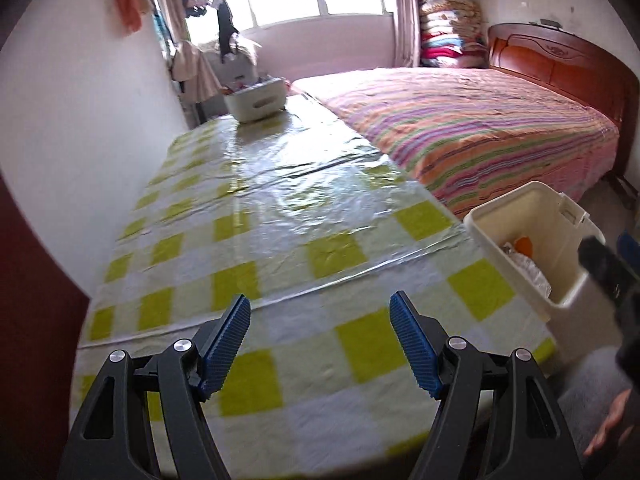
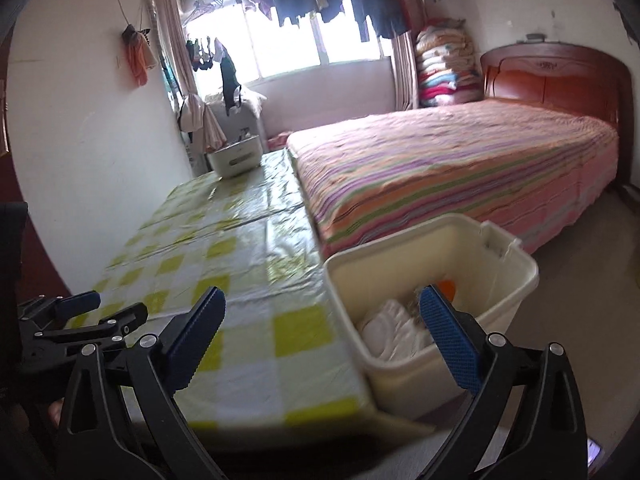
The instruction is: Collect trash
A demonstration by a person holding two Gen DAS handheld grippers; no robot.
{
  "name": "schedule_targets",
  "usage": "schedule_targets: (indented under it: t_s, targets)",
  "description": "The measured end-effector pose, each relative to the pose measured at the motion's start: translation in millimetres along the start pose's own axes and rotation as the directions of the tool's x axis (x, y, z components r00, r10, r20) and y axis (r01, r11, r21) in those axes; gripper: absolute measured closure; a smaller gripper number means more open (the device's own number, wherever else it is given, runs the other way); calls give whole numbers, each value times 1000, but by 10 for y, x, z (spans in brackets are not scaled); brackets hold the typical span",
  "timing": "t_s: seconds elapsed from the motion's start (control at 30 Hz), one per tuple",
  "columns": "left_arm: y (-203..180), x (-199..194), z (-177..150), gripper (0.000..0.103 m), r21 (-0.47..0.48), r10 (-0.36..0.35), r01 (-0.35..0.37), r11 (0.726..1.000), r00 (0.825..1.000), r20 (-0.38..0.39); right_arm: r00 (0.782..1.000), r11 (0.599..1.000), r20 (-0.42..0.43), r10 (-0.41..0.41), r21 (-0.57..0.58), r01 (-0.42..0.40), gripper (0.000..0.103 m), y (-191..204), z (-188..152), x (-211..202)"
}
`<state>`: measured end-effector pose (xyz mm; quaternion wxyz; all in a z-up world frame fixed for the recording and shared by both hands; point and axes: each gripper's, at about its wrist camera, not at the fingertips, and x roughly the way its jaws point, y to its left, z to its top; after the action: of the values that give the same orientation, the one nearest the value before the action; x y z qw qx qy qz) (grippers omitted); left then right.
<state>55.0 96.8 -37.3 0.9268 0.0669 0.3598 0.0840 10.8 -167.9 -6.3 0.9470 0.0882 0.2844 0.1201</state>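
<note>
A cream plastic bin [image 2: 500, 280] stands beside the table's right edge; it also shows in the left wrist view [image 1: 520, 216]. Inside lie crumpled white trash [image 2: 394, 332] and an orange item [image 2: 448, 288]. My right gripper [image 2: 320, 320] is open and empty, above the table's near right corner and the bin's near rim. My left gripper [image 1: 320, 328] is open and empty above the near part of the green-and-white checked table [image 1: 256, 240]. The left gripper also shows at the far left of the right wrist view [image 2: 80, 308].
A white basket [image 1: 256, 100] with items stands at the table's far end. A bed with a striped cover [image 1: 480, 128] runs along the table's right side. A white wall [image 1: 80, 128] bounds the left. Clothes hang by the window.
</note>
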Motion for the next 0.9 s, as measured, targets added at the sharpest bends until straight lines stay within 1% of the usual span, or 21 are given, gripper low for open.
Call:
schedule_targets:
  t_s: [0.07, 0.17, 0.27, 0.43, 0.6, 0.77, 0.9]
  targets:
    - [38, -92, -54, 33, -5, 8, -8, 1000, 1000, 11, 1000, 1000, -11, 12, 11, -11, 7, 59, -36, -58]
    - [77, -217, -123, 33, -20, -11, 12, 1000, 1000, 16, 1000, 1000, -5, 8, 0, -8, 7, 106, -39, -147]
    - [73, -292, -158, 33, -26, -16, 16, 1000, 1000, 13, 1000, 1000, -9, 15, -4, -15, 7, 155, -49, -179]
    - [-16, -311, -153, 33, -25, -10, 10, 1000, 1000, -7, 999, 999, -26, 40, -3, -40, 7, 65, -55, -129]
    - [-189, -256, -102, 33, -14, 14, -14, 1000, 1000, -26, 997, 997, -25, 78, 19, -77, 7, -270, 22, -140]
    - [-363, -176, -57, 33, -14, 31, -32, 999, 998, -48, 993, 992, -43, 114, 54, -111, 7, -516, 72, 47]
    - [-455, -147, -40, 33, -16, 53, -55, 998, 996, -70, 987, 987, -69, 147, 72, -142, 7, -627, 69, 233]
